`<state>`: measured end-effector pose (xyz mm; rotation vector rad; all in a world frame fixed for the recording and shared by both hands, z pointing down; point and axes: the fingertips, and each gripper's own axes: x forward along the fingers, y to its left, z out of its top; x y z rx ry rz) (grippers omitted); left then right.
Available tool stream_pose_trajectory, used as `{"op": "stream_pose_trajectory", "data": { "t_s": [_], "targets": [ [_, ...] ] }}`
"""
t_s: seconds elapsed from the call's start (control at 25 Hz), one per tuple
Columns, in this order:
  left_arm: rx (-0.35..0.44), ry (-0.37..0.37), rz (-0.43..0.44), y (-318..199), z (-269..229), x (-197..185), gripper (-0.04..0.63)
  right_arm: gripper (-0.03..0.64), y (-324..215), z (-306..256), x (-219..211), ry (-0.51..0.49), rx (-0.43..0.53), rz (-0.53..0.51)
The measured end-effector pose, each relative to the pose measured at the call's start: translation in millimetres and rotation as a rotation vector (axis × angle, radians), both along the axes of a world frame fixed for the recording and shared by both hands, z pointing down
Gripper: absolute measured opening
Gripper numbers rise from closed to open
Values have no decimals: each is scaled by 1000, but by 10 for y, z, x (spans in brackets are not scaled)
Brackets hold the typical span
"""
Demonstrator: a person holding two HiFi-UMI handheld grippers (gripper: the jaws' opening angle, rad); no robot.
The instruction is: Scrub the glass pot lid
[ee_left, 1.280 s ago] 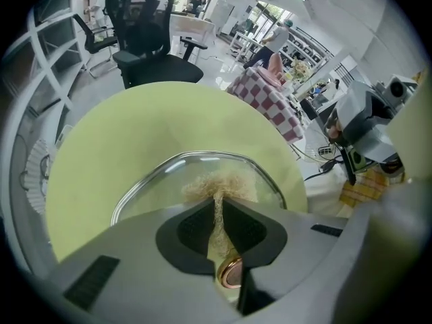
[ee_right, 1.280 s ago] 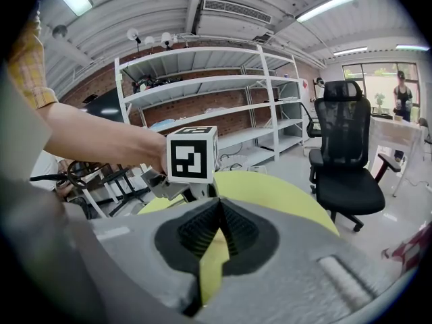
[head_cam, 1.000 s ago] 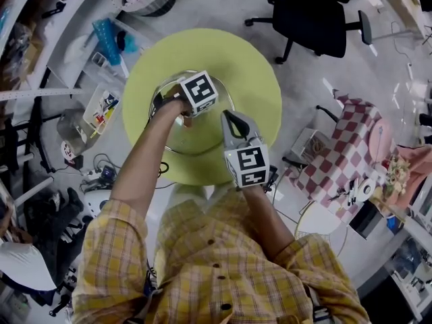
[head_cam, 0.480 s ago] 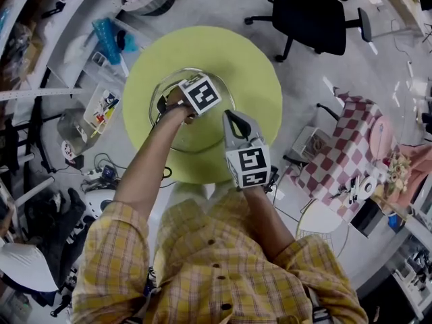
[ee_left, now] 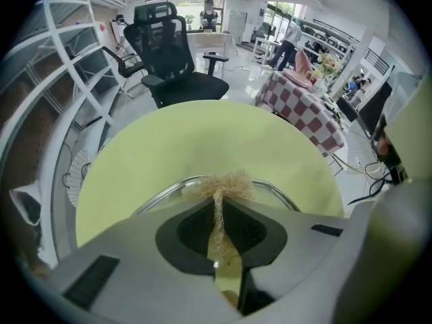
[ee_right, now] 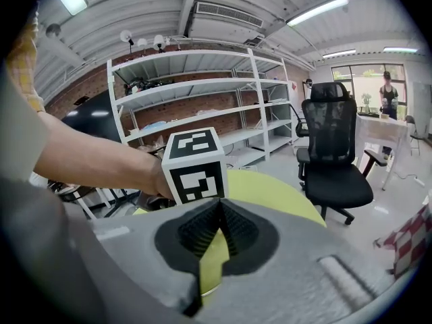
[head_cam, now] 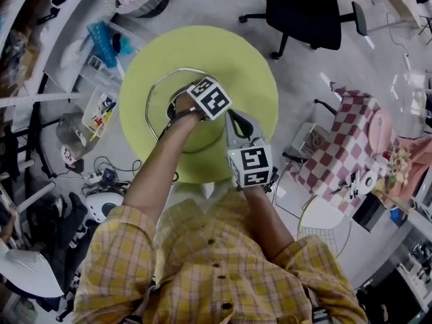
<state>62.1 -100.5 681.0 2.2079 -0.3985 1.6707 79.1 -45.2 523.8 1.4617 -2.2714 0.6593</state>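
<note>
Round yellow-green table (head_cam: 253, 66), open top beyond the glass pot lid (head_cam: 154, 88), which lies left of centre toward the near edge; metal rim, clear pane. Left gripper (ee_left: 217, 198) narrow, pinching a tan fibrous scrubber (ee_left: 220, 183) at the lid's far rim; only its own view shows this. Right gripper (ee_right: 217, 206) closed on the lid's right rim. Black office chair (head_cam: 307, 12) beyond the far edge.

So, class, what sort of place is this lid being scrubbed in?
Probably a lab or workshop rather than a kitchen: white metal shelving against a brick wall, a black office chair on a concrete floor, and cables trailing beside the round green table.
</note>
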Motion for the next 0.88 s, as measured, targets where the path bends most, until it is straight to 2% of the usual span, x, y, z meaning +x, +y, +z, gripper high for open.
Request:
{"op": "stream_pose_trajectory", "data": {
  "t_s": [0.12,0.32,0.52,0.76,0.88],
  "targets": [
    [12,6,-41,24,2,57,40,-3,5,14,52,-4,-14,19],
    [-38,44,-112,149,8,184,41,-3,14,56,139,-12,-38,53],
    [-20,56,-264,135,8,185,41,-3,12,86,273,-32,-66,110],
    [-29,141,-430,263,-37,255,41,-2,3,60,383,-53,-54,159],
    [3,177,-488,317,-47,269,41,-3,3,39,393,-55,-47,163]
  ]
}}
